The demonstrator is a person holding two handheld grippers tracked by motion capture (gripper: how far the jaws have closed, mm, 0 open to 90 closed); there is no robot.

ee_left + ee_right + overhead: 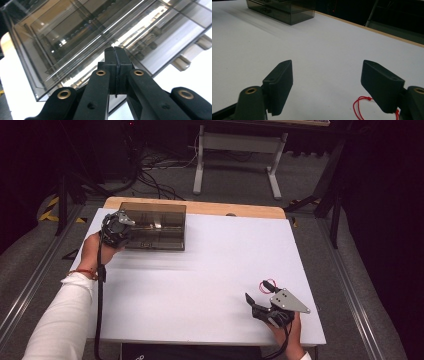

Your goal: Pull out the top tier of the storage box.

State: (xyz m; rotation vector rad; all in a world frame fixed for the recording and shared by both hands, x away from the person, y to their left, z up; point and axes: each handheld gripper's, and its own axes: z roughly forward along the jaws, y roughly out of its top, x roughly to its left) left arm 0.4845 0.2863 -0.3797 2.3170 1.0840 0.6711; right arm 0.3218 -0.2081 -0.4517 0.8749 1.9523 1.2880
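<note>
White table (200,285), box (159,226) contents unclear.

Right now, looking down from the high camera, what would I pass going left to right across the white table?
White sleeve → left gripper, jaws shut at the box's left end → smoky clear box → bare white table → right gripper, jaws open, with its grey plate.

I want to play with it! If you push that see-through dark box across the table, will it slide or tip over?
The box is low, wide and flat-bottomed, so it would probably slide rather than tip. The white table looks smooth, which should help. Its thin clear walls look like stiff plastic, likely light but able to crack if squeezed hard. The left gripper is shut at its edge.
</note>
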